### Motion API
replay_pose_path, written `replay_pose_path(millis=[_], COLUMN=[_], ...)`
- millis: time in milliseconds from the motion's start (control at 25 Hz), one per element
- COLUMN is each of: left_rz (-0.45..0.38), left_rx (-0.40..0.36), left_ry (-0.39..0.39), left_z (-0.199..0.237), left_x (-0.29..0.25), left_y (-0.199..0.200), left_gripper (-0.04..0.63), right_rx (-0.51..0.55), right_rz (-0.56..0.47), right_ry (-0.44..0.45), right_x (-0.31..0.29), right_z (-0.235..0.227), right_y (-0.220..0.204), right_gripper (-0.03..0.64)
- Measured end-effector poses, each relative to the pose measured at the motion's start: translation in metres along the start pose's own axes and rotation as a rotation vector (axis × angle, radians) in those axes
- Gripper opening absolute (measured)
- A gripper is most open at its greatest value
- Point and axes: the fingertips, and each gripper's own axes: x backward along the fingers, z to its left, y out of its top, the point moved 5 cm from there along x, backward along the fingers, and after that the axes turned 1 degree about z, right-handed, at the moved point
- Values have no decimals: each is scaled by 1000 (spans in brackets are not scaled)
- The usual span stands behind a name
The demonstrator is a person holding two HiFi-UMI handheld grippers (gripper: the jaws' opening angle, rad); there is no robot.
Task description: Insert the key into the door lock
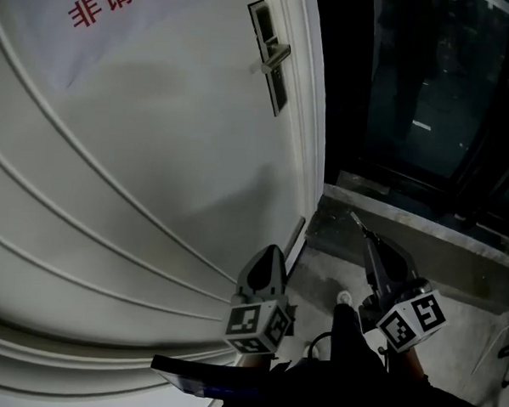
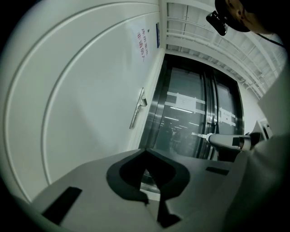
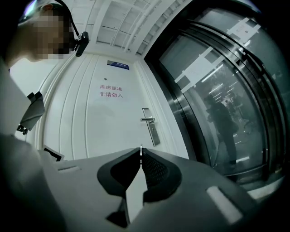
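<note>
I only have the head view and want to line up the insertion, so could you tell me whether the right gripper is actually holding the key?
Observer: Yes. In the right gripper view, the right gripper is shut on a thin metal key that pokes out past its tips.
Operator: Thank you. Is it aimed at the lock?
Observer: Roughly. The lock plate sits just above and to the right of the key tip, and the door is not yet reached.
Operator: And the left gripper?
Observer: The left gripper is shut, with nothing between its jaws.
</note>
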Motion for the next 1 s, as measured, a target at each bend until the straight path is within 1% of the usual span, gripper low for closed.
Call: replay_pose_path(millis=[120,280,400,520,760,1000], left_rz=[-20,-11,-34,-62,-121,-162], left_rx=[-1,24,23,27,24,16], left_ry=[29,88,140,168,218,291], left_z=[9,18,22,18,7,12], left_x=[-27,-78,-119,-156,-218,-250], left_y=[1,6,13,25,48,59], left_gripper=[0,0,0,0,0,0], right_rx=[-8,-21,-18,-9,49,143], right_rz=[10,41,56,66,65,52], right_ry=[31,91,145,191,292,412], right_x=[-29,-86,-129,-164,-228,-288], right_z=[-19,-57,-89,-118,-164,-183], right_y=[-2,0,9,21,47,56], right_gripper=[12,12,12,11,12,11])
